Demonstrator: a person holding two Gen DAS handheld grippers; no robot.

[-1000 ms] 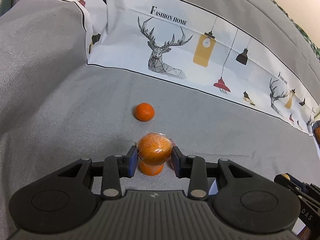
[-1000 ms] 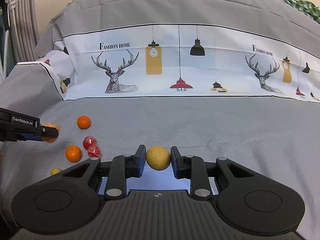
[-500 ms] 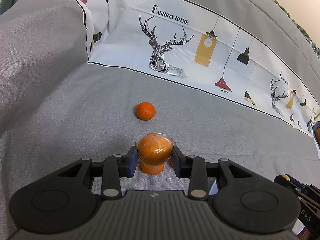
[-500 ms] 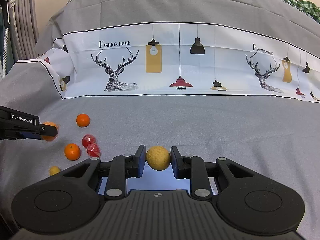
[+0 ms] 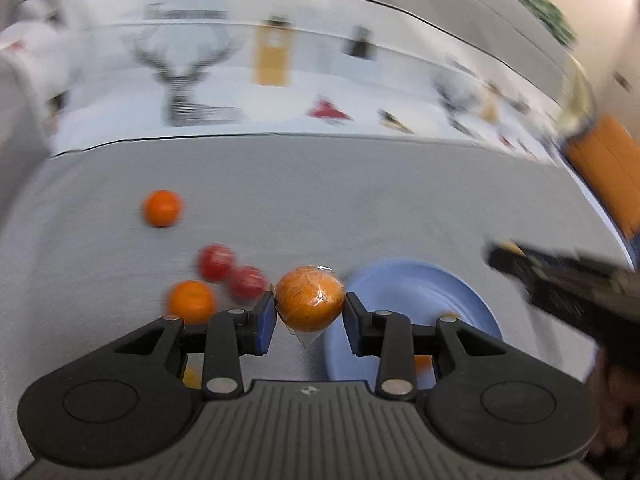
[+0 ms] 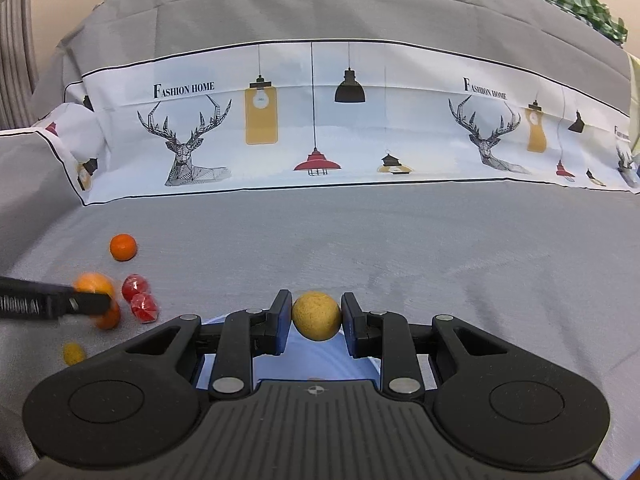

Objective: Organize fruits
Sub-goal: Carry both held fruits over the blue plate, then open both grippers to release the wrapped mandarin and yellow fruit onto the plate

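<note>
My left gripper [image 5: 310, 312] is shut on a film-wrapped orange [image 5: 310, 298], held just above the left edge of a blue plate [image 5: 416, 296]. My right gripper [image 6: 316, 316] is shut on a small yellow fruit [image 6: 316, 315] over the same blue plate [image 6: 320, 360]. On the grey cloth lie a far orange [image 5: 162, 208], two wrapped red fruits [image 5: 216, 261] and a near orange [image 5: 191, 300]. In the right wrist view the left gripper's finger [image 6: 56, 302] shows at the left with the wrapped orange [image 6: 94, 283] in it, beside a small yellow fruit [image 6: 73, 353].
A printed white cloth band with deer and lamps [image 6: 320, 128] runs across the back of the grey cover. The right gripper's black body [image 5: 568, 288] reaches in from the right of the left wrist view. A bit of orange fruit [image 5: 422, 362] lies on the plate behind my fingers.
The left gripper has swung right with the wrapped orange, rolling as it went; the blue plate and red fruits have come into its view. The right gripper keeps still with the yellow fruit.
</note>
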